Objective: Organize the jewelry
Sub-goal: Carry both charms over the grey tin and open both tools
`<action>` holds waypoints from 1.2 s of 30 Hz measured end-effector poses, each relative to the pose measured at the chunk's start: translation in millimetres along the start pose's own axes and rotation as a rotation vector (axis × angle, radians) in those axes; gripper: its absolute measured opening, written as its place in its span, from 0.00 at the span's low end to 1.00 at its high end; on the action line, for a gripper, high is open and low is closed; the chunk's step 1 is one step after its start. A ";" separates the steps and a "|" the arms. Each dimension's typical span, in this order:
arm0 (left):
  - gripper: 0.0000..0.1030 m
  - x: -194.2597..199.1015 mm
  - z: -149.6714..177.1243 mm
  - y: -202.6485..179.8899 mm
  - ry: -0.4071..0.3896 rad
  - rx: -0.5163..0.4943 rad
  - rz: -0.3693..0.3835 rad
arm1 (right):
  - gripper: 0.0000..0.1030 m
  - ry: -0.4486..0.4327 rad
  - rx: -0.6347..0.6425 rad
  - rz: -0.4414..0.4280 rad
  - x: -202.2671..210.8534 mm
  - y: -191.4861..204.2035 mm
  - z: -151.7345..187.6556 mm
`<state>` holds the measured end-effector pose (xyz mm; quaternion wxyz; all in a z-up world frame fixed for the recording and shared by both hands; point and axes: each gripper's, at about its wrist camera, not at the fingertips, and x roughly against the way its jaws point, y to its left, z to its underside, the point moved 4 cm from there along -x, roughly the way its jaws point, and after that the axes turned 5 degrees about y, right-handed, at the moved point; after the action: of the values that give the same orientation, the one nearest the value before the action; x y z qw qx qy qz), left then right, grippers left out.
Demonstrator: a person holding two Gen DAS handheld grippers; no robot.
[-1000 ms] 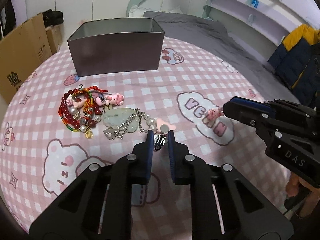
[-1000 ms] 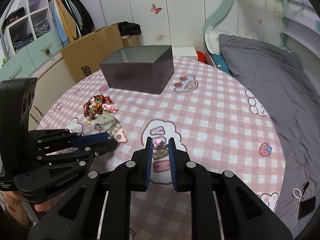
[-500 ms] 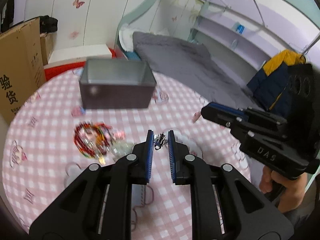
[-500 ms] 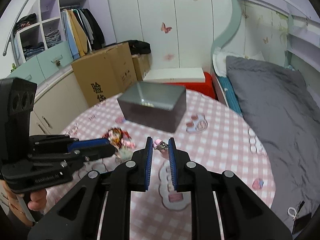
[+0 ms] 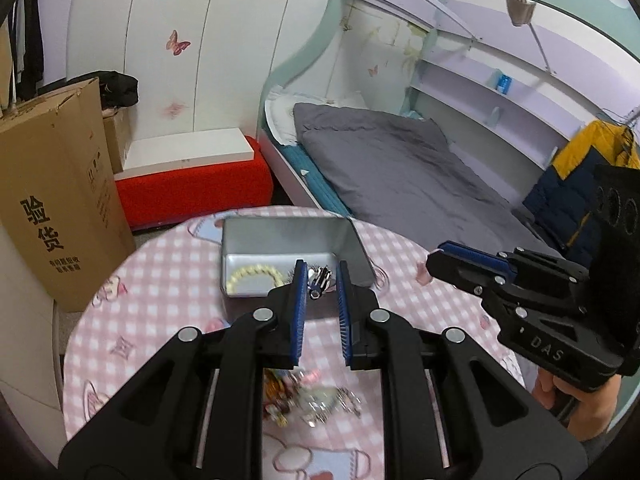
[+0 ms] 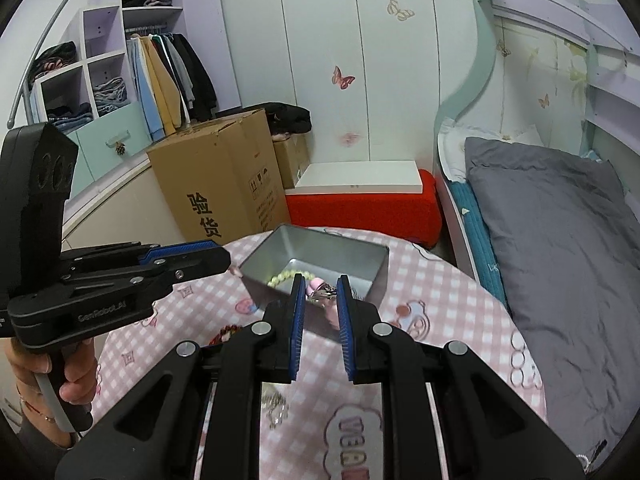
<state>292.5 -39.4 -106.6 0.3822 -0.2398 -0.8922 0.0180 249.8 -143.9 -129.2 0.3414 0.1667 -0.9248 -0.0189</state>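
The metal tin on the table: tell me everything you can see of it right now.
The metal tin is an open, lidless rectangular box of dull grey metal, standing upright on the pink checked tablecloth. A pale bead bracelet lies on its floor. Both grippers' jaws hang in front of it, each pinching a small charm; whether they touch the tin is unclear.

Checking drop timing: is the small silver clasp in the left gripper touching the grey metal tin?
Cannot tell. In the left wrist view, the small silver clasp in the left gripper overlaps the grey metal tin, with no plain gap or contact.
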 end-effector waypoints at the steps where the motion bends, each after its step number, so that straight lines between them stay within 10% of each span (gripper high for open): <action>1: 0.14 -3.7 -4.6 3.1 -0.001 0.002 -0.007 | 0.14 0.000 -0.001 -0.001 -3.8 -0.8 -2.7; 26: 0.16 -99.1 -8.6 36.2 0.210 0.051 -0.025 | 0.14 0.137 -0.049 -0.008 -84.9 -19.7 -2.3; 28: 0.26 -98.0 -8.2 36.3 0.210 0.054 -0.025 | 0.14 0.138 -0.052 -0.010 -84.9 -20.1 -1.4; 30: 0.58 -93.6 -8.3 36.3 0.192 0.059 -0.028 | 0.14 0.138 -0.055 -0.013 -84.2 -20.3 -1.2; 36: 0.58 -69.7 -10.4 37.1 0.134 0.058 -0.041 | 0.15 0.127 -0.065 -0.016 -77.3 -20.9 -2.2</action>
<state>356.4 -39.0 -154.2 0.4481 -0.2108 -0.8685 0.0199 312.4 -138.6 -179.0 0.4043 0.1637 -0.8989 -0.0412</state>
